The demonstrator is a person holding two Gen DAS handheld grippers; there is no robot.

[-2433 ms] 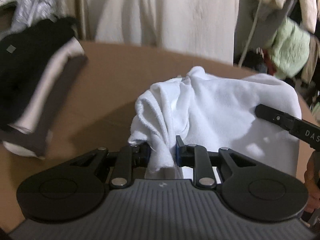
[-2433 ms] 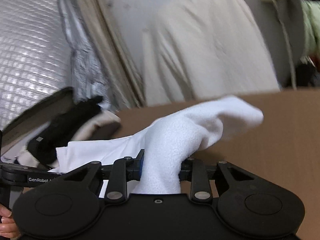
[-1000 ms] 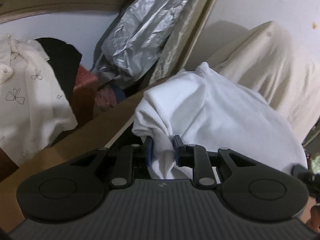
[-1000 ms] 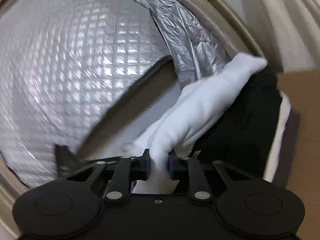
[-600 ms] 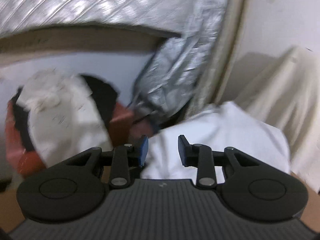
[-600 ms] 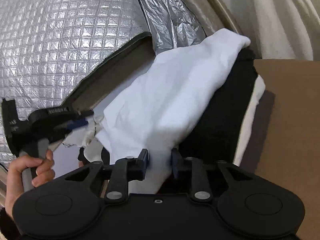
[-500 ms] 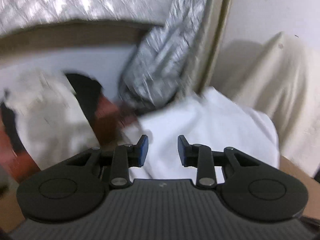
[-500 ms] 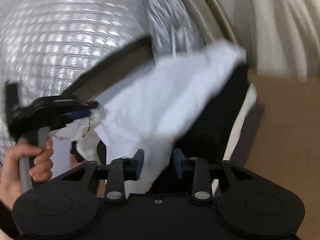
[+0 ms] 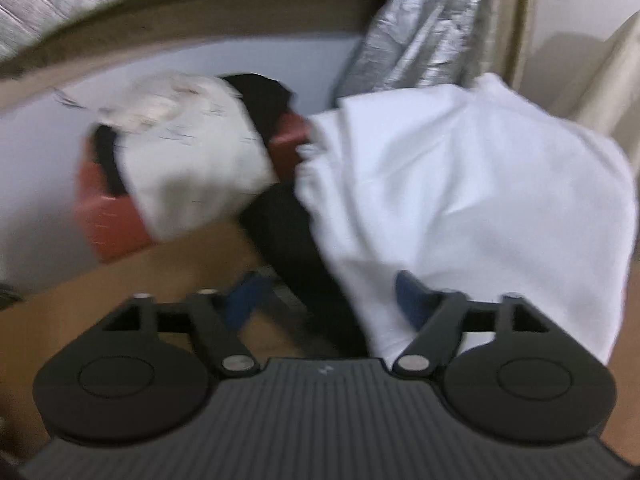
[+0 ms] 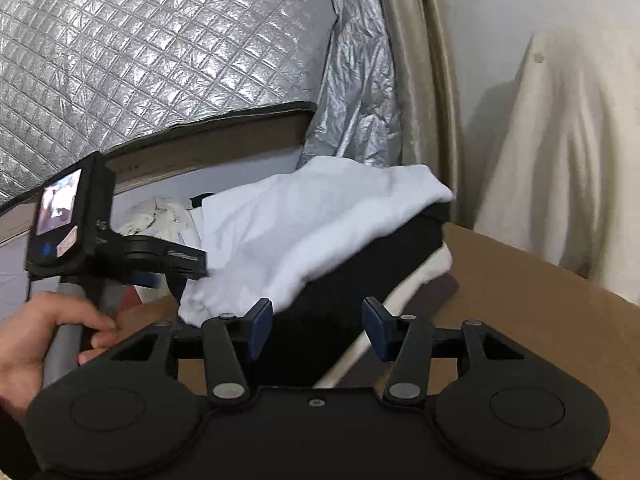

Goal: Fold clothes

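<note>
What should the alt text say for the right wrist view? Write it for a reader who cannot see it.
The right claw is open just short of a folded white garment lying on a stack of dark clothes at the edge of a brown table. At left, a hand holds the left claw's handle; quilted silver sheeting hangs behind.

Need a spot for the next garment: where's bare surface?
Bare brown tabletop lies right of the stack, where the white garment tops the black folded clothes. Left is crowded: left gripper, hand, red bin.
</note>
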